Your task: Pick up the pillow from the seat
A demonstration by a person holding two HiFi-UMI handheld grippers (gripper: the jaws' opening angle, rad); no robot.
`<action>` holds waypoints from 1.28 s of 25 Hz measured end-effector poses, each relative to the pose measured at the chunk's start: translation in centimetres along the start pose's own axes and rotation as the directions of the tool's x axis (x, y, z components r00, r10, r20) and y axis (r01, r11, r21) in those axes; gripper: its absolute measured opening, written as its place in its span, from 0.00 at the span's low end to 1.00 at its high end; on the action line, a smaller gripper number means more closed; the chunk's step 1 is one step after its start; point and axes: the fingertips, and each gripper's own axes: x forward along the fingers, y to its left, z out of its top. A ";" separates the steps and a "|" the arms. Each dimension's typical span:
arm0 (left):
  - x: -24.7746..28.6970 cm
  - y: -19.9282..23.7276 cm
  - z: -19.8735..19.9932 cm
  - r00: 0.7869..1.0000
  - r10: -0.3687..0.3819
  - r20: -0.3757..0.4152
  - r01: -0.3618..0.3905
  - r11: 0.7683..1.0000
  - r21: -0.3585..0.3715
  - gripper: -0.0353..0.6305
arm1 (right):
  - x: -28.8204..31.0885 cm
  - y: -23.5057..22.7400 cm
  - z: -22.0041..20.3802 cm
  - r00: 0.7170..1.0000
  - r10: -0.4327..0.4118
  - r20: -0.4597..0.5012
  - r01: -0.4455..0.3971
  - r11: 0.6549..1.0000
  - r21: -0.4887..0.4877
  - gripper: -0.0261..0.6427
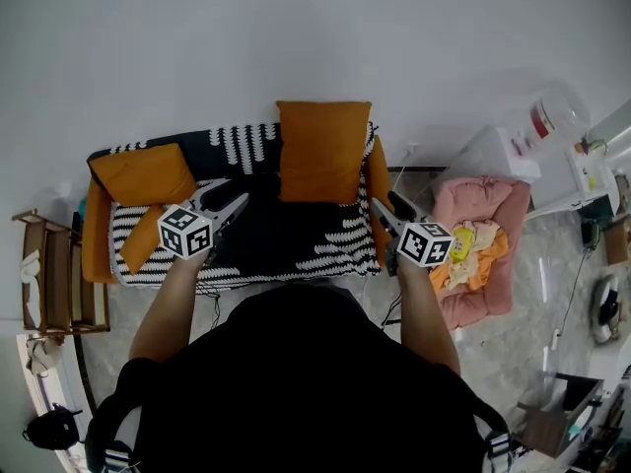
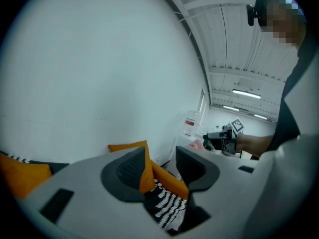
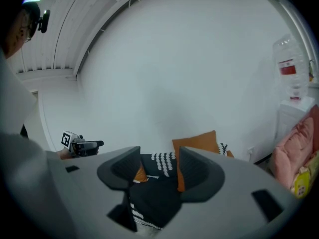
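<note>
An orange pillow (image 1: 322, 151) stands upright against the back of the sofa (image 1: 296, 239), on a black-and-white throw; it also shows in the left gripper view (image 2: 127, 147) and the right gripper view (image 3: 199, 141). A second orange pillow (image 1: 146, 175) lies at the sofa's left end. My left gripper (image 1: 229, 197) (image 2: 160, 156) hovers over the seat, left of the upright pillow, jaws nearly together and holding nothing. My right gripper (image 1: 386, 203) (image 3: 159, 158) hangs by the sofa's right arm, jaws slightly apart and empty. Neither touches a pillow.
A pink padded seat (image 1: 498, 210) piled with clothes stands right of the sofa. A wooden side table (image 1: 54, 274) is at its left. A white water dispenser (image 1: 537, 131) stands at the back right. The wall runs close behind the sofa.
</note>
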 end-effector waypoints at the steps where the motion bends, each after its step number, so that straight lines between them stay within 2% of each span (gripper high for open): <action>1: 0.1 0.1 -0.1 1.000 0.000 -0.001 0.000 1.000 -0.003 0.35 | 0.0 0.0 -0.1 1.000 0.001 -0.002 -0.001 1.000 0.000 0.41; 9: 0.9 -0.1 -0.2 1.000 -0.006 0.007 0.006 1.000 -0.013 0.35 | 0.0 -0.8 0.0 1.000 -0.007 -0.010 0.007 1.000 -0.004 0.41; 18: 1.6 1.0 0.3 1.000 0.021 0.015 -0.020 1.000 -0.014 0.35 | 1.2 -2.3 0.9 1.000 0.002 -0.003 -0.002 1.000 -0.009 0.41; 32: 6.4 2.7 0.8 0.999 0.037 -0.021 -0.037 0.999 -0.031 0.35 | 4.6 -6.7 2.4 0.999 0.018 -0.038 -0.018 1.000 0.002 0.41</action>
